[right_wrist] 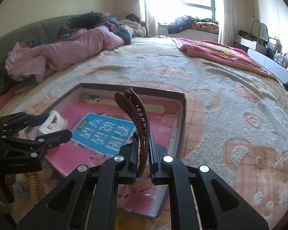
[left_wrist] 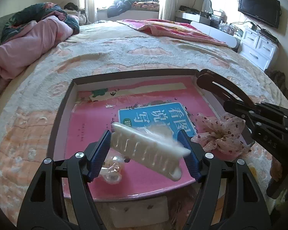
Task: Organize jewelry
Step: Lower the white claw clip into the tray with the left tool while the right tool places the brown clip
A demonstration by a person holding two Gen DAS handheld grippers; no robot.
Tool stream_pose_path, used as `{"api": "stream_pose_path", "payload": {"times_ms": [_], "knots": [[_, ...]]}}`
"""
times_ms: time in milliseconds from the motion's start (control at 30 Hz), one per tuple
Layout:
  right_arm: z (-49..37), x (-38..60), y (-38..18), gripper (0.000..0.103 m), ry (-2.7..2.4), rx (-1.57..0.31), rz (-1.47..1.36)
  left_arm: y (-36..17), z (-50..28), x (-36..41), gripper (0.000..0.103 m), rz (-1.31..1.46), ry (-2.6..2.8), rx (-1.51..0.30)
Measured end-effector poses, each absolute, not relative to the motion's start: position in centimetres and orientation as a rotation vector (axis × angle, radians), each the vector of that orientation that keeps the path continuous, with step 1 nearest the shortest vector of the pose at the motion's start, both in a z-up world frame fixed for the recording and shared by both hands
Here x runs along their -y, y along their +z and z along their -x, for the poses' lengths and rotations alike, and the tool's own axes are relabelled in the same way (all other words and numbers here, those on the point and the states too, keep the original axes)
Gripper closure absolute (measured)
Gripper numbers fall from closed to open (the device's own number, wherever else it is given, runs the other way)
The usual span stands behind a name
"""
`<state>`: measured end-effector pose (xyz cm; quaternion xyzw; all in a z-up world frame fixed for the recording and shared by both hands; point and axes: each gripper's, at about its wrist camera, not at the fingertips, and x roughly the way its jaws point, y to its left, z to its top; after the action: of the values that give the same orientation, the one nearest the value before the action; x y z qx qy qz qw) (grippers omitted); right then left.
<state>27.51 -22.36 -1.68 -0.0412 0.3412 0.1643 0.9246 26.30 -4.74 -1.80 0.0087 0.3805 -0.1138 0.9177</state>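
Left hand-held gripper (left_wrist: 145, 143) clamps a white comb-like clip (left_wrist: 144, 147); right hand-held gripper (right_wrist: 143, 153) clamps a brown hair clip (right_wrist: 133, 113), above the tray (left_wrist: 57, 115)

In the left wrist view a tray (left_wrist: 61, 103) lies on the bed (left_wrist: 124, 53) at centre frame, a book (left_wrist: 98, 134) inside it, a scrunchie (left_wrist: 218, 132) at its right edge.

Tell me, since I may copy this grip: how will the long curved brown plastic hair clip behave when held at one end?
The long curved brown plastic hair clip looks rigid: it stands unsagging above the right gripper. Its thin comb teeth seem snappable. Smooth, curved plastic may pivot between the pads.
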Motion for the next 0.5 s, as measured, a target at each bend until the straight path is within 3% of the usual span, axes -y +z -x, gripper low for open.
{"api": "stream_pose_path", "payload": {"times_ms": [467,500], "knots": [[-28.8,22.5,-3.7,0.093,0.31,-0.787,0.073,-2.2,-26.6,4.6,0.046,0.007,-0.227,-0.798],[-28.7,22.6,-3.7,0.089,0.309,-0.785,0.068,-2.2,-26.5,4.6,0.046,0.009,-0.225,-0.8]]}}
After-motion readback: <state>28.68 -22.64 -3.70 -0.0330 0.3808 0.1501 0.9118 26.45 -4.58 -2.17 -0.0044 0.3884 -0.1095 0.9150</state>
